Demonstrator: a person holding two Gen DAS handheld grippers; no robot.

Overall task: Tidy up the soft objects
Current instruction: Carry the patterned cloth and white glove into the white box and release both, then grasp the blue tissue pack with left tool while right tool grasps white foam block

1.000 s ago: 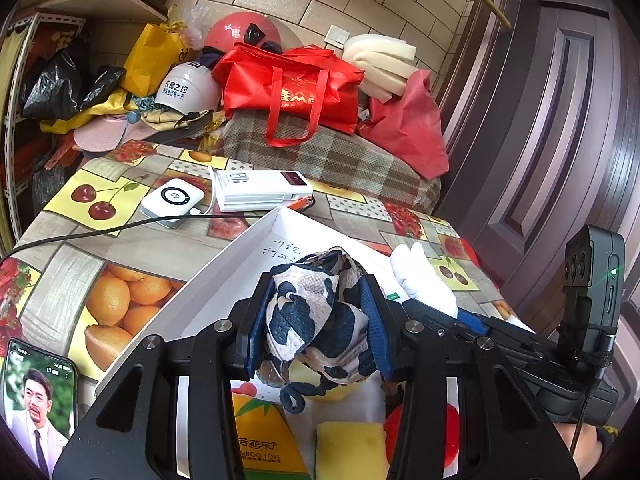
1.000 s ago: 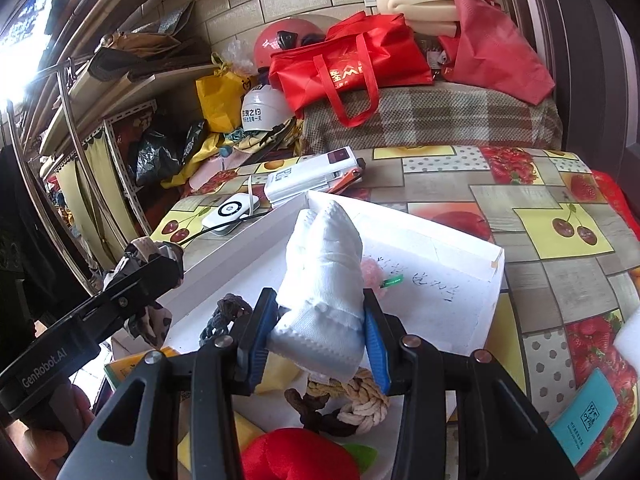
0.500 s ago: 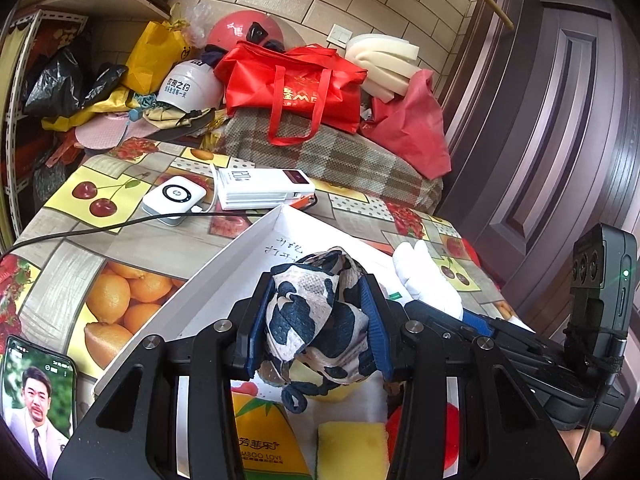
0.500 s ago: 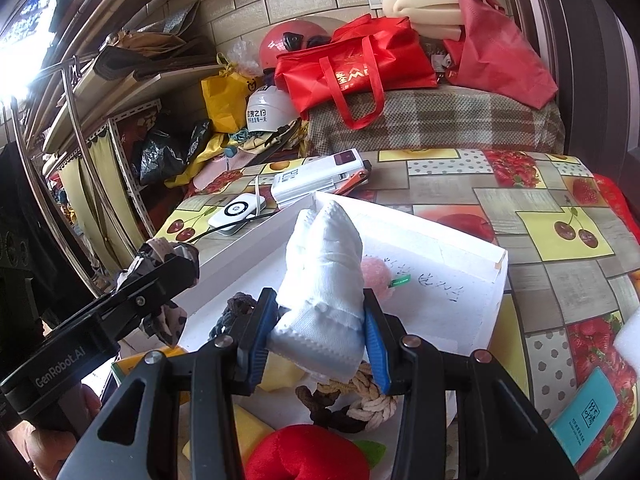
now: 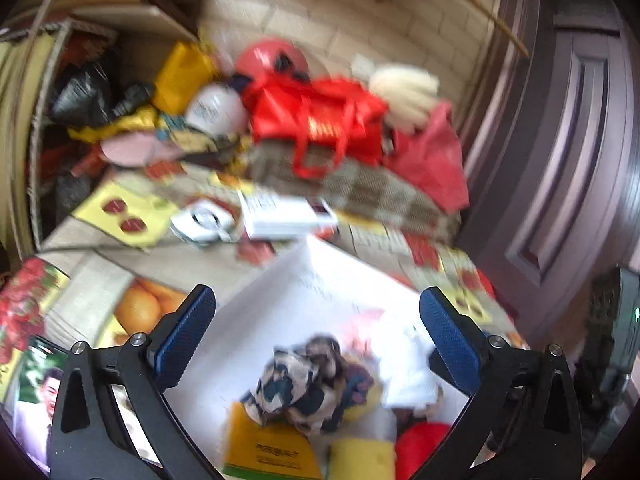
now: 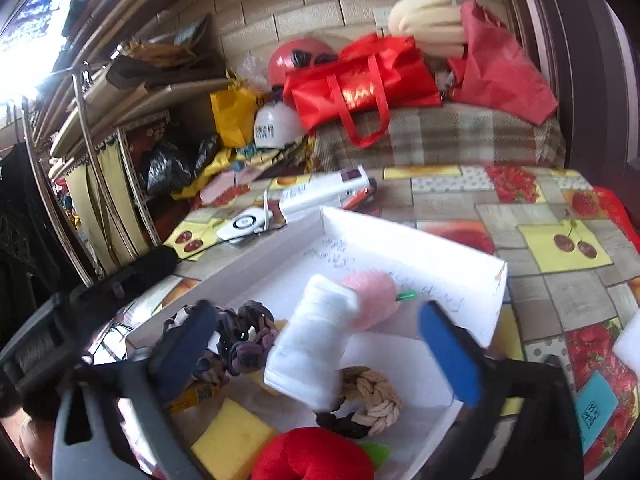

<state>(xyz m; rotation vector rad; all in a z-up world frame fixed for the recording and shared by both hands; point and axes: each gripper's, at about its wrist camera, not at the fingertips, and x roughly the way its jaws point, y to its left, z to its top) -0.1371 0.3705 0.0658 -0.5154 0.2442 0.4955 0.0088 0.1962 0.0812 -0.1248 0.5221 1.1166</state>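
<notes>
In the white tray (image 6: 412, 240) on the bench: both claws wide, holding nothing.
Left claw (image 5: 318, 330) over the patterned cloth (image 5: 298, 380) at its 6 o'clock; right claw (image 6: 316, 340) over the white sock roll (image 6: 310, 350). Both look light, limp, squashy (no breakage risk) — pinch mid-bundle, not a loose edge; cloth prob. unfurls if lifted by a corner.

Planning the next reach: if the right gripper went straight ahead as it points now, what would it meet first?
Probably the white rolled cloth lying between the open right gripper fingers, with the fuzzy pink ball just beyond; depth is uncertain.
</notes>
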